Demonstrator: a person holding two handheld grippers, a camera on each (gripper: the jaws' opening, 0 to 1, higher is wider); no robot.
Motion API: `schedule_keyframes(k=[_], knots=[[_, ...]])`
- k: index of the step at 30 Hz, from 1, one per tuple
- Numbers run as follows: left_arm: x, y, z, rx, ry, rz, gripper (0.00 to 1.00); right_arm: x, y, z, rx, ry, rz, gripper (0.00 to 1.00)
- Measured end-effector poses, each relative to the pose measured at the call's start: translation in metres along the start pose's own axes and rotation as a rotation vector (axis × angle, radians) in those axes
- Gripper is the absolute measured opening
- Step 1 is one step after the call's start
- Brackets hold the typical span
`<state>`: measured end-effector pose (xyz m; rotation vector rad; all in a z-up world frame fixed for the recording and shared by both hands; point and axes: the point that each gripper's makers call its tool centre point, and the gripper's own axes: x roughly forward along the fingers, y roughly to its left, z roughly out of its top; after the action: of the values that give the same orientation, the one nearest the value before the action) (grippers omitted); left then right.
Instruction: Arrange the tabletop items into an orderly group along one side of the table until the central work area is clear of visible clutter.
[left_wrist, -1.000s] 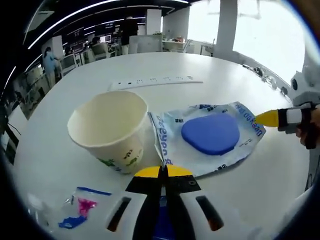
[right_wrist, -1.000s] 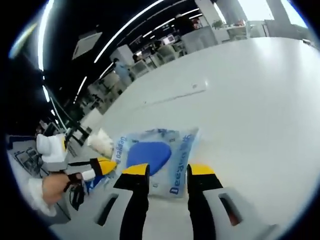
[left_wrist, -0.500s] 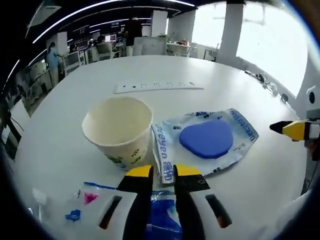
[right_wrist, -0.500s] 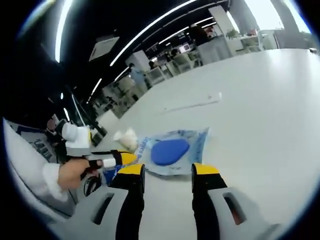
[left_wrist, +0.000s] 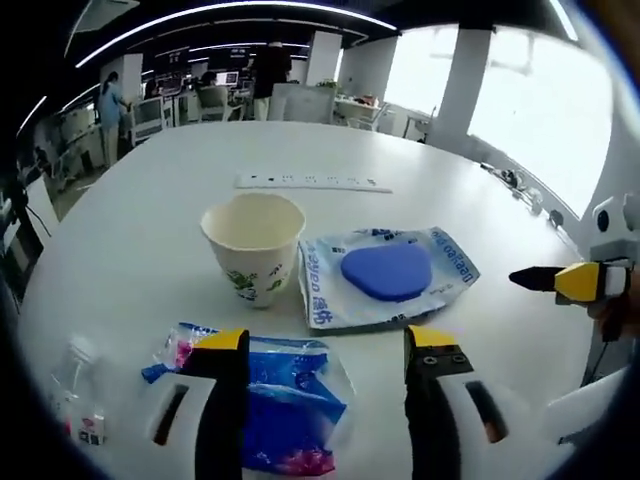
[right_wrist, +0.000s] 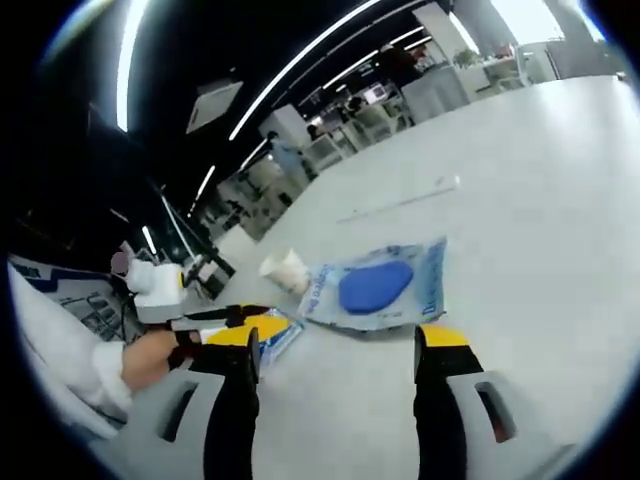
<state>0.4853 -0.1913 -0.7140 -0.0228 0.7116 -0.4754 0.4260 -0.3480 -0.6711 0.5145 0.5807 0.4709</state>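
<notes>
I judge grouping well underway: paper cup (left_wrist: 253, 247), wipe pack (left_wrist: 385, 275), blue bag (left_wrist: 270, 395) sit clustered on counter (left_wrist: 130, 230); both jaws spread, empty.

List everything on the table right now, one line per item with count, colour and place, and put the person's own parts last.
Paper cup: one, cream with green print, upright, mid-table.
Packet with blue pad: one, clear and white with blue lettering, lying flat beside the cup.
Blue plastic bag: one, blue with pink bits, flat on the table between the left hand-held gripper's jaws.
Small clear bottle: one, clear, near the table edge beside the blue bag.
Power strip: one, white, beyond the cup.
Table: one, white, round.
Left hand-held gripper: one, white and black with yellow tips, jaws open.
Right hand-held gripper: one, same colours, jaws open.
Person's hand: one, holding the left hand-held gripper.
</notes>
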Motion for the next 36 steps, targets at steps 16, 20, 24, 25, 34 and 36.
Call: schedule_keyframes(k=[16, 20, 24, 25, 34, 36], knots=[[-0.037, 0.017, -0.006, -0.035, -0.040, 0.034, 0.82, -0.013, 0.001, -0.012, 0.054, 0.020, 0.008, 0.72], [-0.043, 0.018, -0.011, -0.036, -0.036, 0.041, 0.82, -0.015, 0.001, -0.015, 0.066, 0.023, 0.009, 0.71], [-0.049, 0.020, -0.015, -0.041, -0.037, 0.052, 0.81, -0.016, 0.002, -0.020, 0.077, 0.032, 0.010, 0.71], [-0.050, 0.021, -0.015, -0.043, -0.035, 0.053, 0.81, -0.016, 0.002, -0.021, 0.087, 0.036, 0.012, 0.70], [-0.060, 0.031, -0.020, -0.045, -0.021, 0.075, 0.78, -0.015, 0.003, -0.025, 0.119, 0.043, 0.018, 0.68], [-0.062, 0.033, -0.020, -0.047, -0.021, 0.079, 0.78, -0.014, 0.004, -0.026, 0.129, 0.042, 0.018, 0.68]])
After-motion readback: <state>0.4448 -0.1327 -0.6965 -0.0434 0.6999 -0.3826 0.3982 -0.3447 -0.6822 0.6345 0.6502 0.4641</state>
